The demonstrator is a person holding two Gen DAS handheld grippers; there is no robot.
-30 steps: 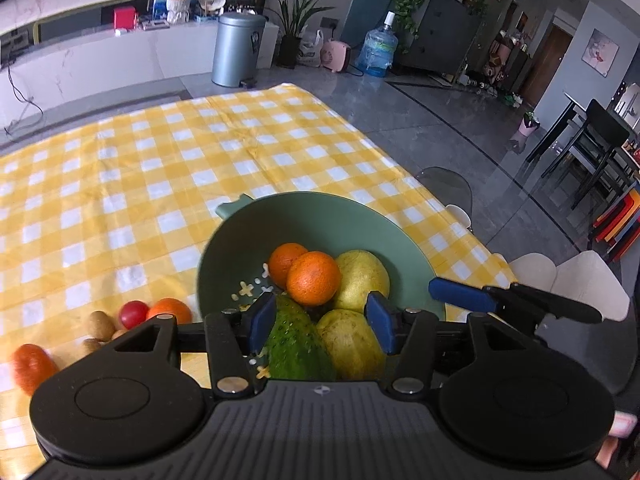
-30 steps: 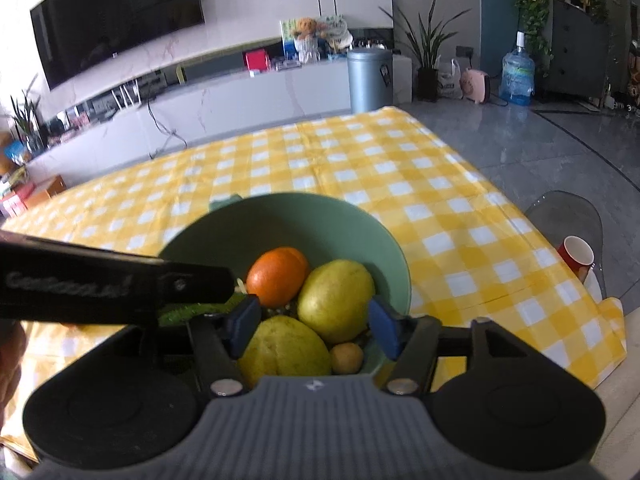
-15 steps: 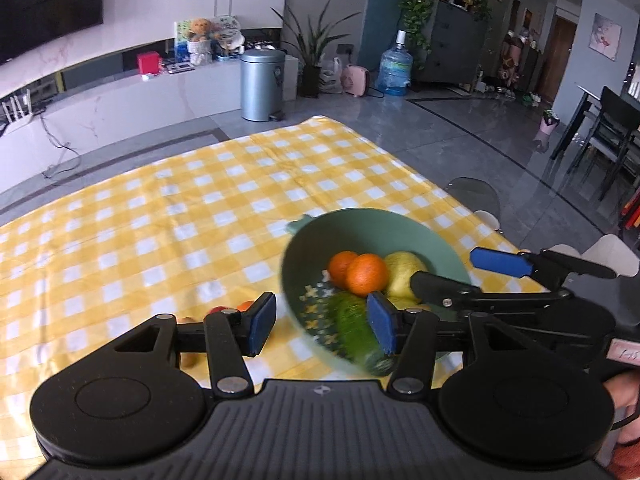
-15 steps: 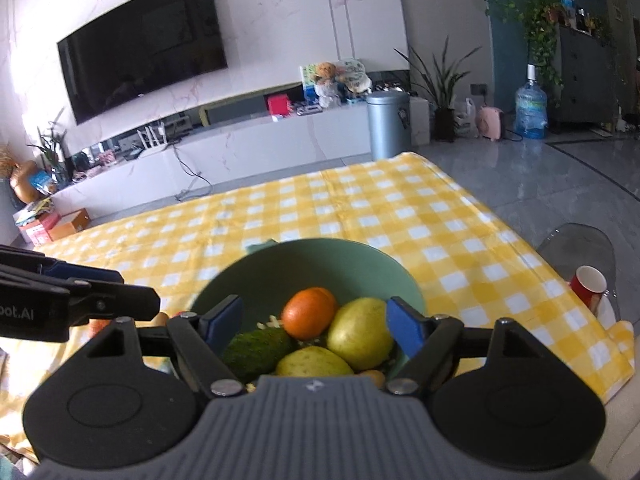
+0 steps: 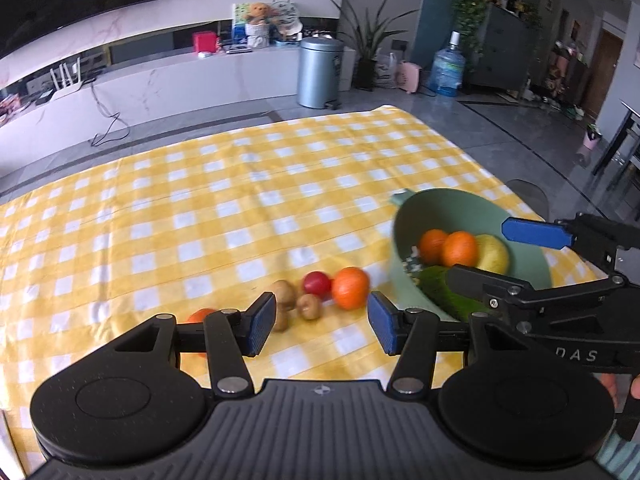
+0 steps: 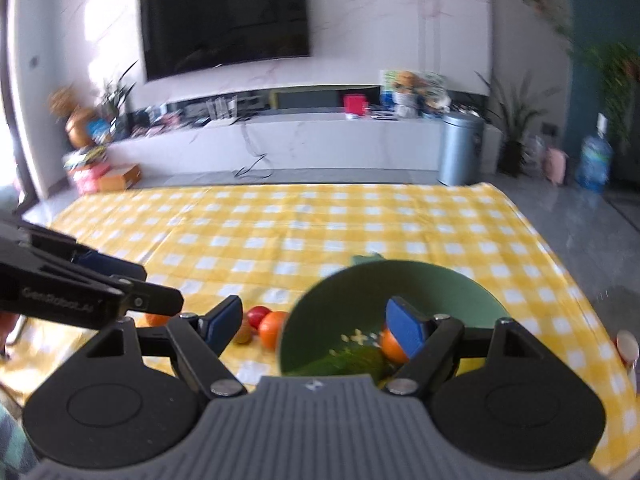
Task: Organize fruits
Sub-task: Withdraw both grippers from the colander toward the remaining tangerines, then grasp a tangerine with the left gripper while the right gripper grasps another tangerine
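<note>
- Left tongs (image 5: 322, 322) gape apart, holding nothing.
- Right tongs (image 6: 316, 322) gape apart, empty.
- Since before, the bowl (image 5: 532, 240) has slid toward three o'clock, uncovering loose fruit (image 5: 351, 288).

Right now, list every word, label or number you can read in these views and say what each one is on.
"DAS" on the side of the right gripper, seen from the left wrist view; the word may be cut off.
"GenRobot.AI", blurred and partly guessed, on the side of the left gripper, seen from the right wrist view.
The water bottle label and the picture boxes on the shelf are too small to read.
</note>
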